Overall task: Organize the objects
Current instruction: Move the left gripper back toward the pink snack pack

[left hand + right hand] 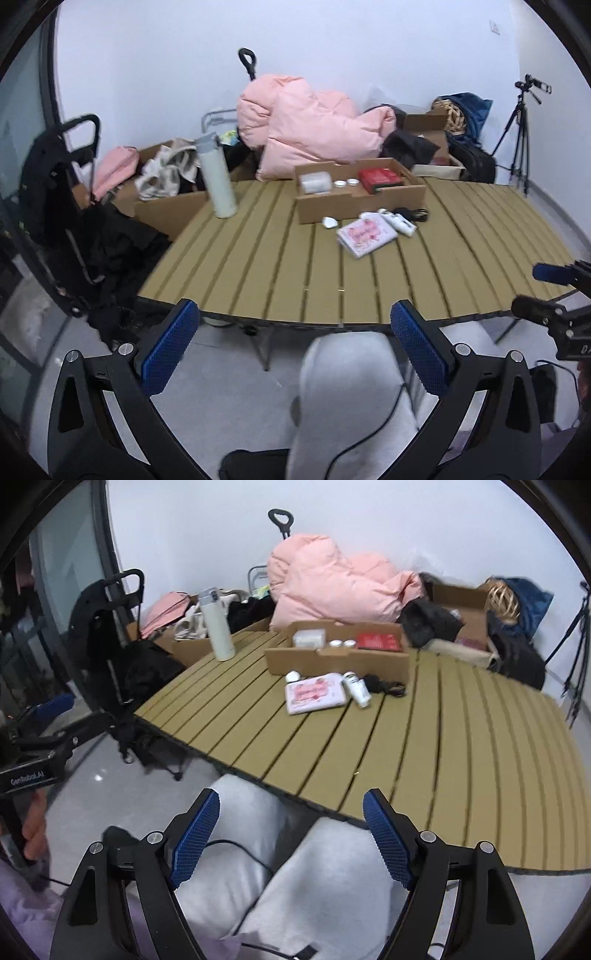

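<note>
Cardboard box point(360, 199) sits at the far side of the slatted tabletop point(258, 266), holding a red box point(380, 179), two small white jars point(345, 182) and a clear pack point(314, 183); in front of it lie a pink floral case point(365, 236), a white bottle point(400, 223), a black cord point(415, 214) and a small white piece point(330, 222), with a tall white flask point(219, 181) upright to the left. Left gripper point(295, 347) and right gripper point(290, 838) both hover off the near edge over grey-clad knees point(258, 867), angled down, blue fingers point(194, 843) wide and empty.

Grey trousers point(325, 878), lilac sleeve point(26, 919); black frame, blue ribbed pads point(170, 347).
</note>
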Motion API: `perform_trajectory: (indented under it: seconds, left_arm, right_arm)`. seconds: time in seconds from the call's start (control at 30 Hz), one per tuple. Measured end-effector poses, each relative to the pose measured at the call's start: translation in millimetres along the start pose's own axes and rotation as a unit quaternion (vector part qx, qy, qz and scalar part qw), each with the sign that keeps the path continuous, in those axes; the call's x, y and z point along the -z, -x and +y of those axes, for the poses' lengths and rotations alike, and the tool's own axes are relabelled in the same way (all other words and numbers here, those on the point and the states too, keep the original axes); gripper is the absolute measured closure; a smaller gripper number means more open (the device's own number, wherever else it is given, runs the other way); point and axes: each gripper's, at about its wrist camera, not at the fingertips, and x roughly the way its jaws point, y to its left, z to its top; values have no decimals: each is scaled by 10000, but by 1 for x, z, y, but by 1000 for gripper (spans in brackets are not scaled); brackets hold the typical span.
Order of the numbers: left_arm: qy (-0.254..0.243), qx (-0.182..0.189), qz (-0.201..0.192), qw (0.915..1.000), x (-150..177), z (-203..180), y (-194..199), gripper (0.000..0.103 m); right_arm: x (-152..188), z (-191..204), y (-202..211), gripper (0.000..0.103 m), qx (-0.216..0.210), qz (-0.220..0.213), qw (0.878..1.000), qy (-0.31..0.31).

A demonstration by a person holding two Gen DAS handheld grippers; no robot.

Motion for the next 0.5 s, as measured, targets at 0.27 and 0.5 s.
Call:
perform_trajectory:
  seconds: [0.27,0.5]
  left_arm:
    - [269,378,210,9987,14,1,-25,0]
    - [101,740,403,9964,15,-13,-84,0]
  right_arm:
    - [3,-25,-3,20,226,-81,9992,-311]
    - [14,-49,-47,14,325,-24,9974,-641]
